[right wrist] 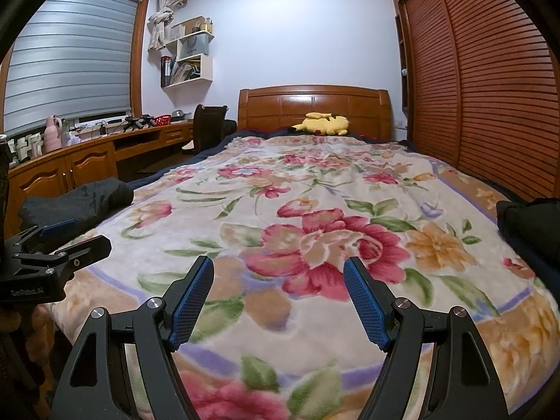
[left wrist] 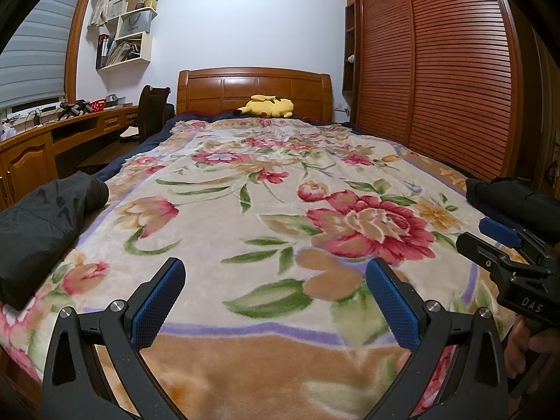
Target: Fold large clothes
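A plush floral blanket point(left wrist: 266, 182) covers the bed, its middle bare. Black garments lie at both sides: one point(left wrist: 42, 224) on the left edge, another point(right wrist: 528, 231) on the right. Left gripper point(left wrist: 276, 297) and right gripper point(right wrist: 278, 297) hover wide apart, empty.

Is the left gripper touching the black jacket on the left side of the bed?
Apart. In the left wrist view the left gripper is open over bare flowered blanket, and the black jacket lies off to its left with blanket showing between them.

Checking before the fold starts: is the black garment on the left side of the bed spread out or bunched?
Bunched: the black garment lies as a rumpled heap at the blanket's left edge.
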Demonstrator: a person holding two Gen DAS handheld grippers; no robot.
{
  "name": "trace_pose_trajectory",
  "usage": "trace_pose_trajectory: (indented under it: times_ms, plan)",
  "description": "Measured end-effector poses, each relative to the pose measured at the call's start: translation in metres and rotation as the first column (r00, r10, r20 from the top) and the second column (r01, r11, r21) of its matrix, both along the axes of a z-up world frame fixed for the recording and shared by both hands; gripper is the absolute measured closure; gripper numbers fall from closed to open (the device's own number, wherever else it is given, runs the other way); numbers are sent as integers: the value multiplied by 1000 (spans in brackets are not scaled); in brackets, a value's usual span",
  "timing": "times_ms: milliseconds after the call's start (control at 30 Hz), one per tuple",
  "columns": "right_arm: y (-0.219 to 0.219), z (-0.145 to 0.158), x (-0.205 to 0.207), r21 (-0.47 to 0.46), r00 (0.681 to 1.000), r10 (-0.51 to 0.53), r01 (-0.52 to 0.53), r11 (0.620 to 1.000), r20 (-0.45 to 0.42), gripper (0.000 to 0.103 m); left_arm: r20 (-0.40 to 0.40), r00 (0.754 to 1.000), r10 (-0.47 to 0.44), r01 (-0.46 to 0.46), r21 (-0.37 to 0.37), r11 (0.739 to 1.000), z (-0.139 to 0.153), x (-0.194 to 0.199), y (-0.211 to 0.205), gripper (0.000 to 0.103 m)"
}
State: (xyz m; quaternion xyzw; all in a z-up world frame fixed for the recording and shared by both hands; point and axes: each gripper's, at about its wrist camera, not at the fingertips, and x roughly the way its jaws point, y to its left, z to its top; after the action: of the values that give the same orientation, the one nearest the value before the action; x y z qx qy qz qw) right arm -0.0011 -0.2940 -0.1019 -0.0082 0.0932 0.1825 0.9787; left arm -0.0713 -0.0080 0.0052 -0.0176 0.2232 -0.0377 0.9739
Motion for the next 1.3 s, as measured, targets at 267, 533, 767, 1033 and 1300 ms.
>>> trace_pose_trajectory:
  times_ms: [267,533,767,1033,1300]
  plan:
    - [0,-1,1,-3,1000,1,-1,1000,1,25,0,1000,1,-1,-1,1000,0,-1,0,0]
    - [0,-1,0,-2,1000,2,-2,1000,2,25,9,1000,1,-1,-3,1000,4,-3,-2,0]
    - [2,-2,0,4,1000,-6,6,1000,3,25,8,1000,1,-1,-3,1000,3,-3,-2,0]
    - [5,-2,-3,8,1000,-11,11,1000,5,25,8,1000,1,-1,-5,1000,3,-3,-2,0]
    - [5,-3,-3,11,1000,-12,12,1000,6,25,9,1000,0,0,-4,1000,3,-3,-2,0]
